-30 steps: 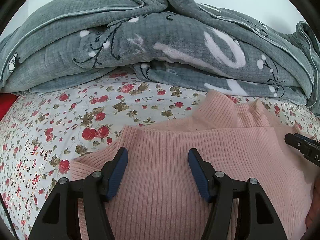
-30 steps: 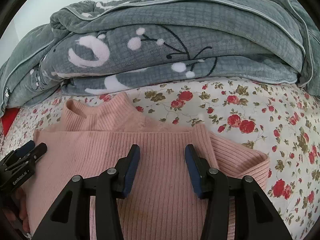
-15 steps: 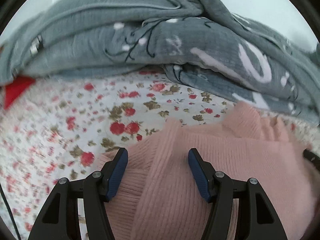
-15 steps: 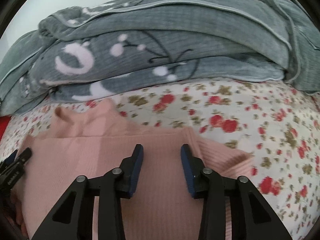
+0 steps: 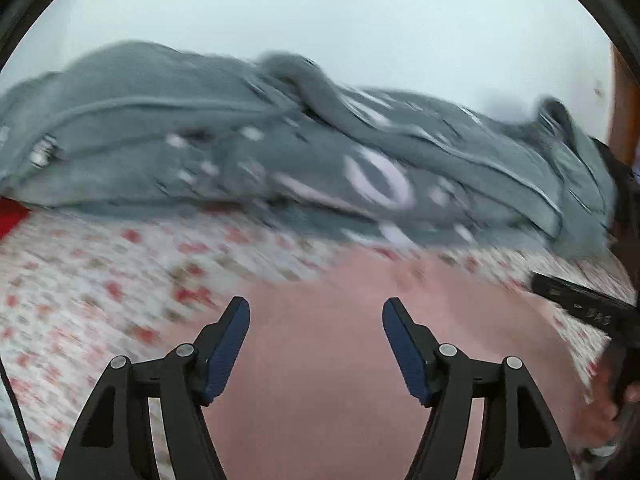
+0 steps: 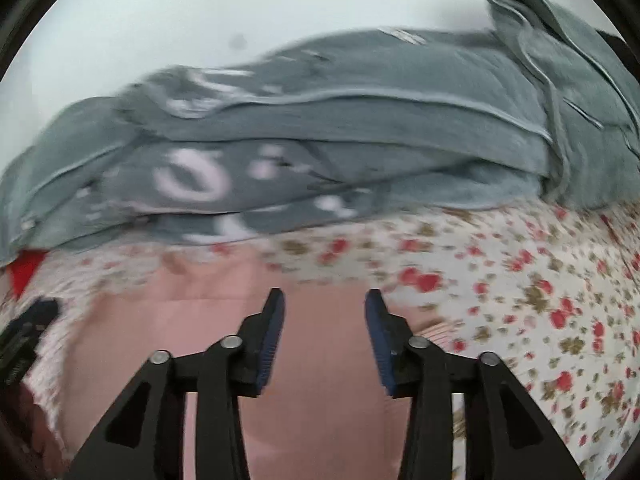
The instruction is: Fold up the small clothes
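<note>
A pink ribbed sweater point(image 5: 320, 360) lies folded on the floral bedsheet; it also shows in the right wrist view point(image 6: 320, 400). My left gripper point(image 5: 316, 316) is open and empty above the sweater's left part. My right gripper point(image 6: 324, 308) is open and empty above the sweater's right part. The right gripper's tip shows at the right edge of the left wrist view point(image 5: 580, 304). The left gripper's tip shows at the left edge of the right wrist view point(image 6: 28, 328). Both views are blurred by motion.
A folded grey blanket point(image 5: 280, 160) with white pattern lies behind the sweater, also in the right wrist view point(image 6: 320, 152). The floral sheet point(image 6: 520, 300) spreads right of the sweater and left of it point(image 5: 80, 300). A red item point(image 6: 24, 272) peeks from under the blanket.
Both grippers have lifted and tilted up, so more wall shows. The sweater's side parts now look folded in. Both grippers stay open.
</note>
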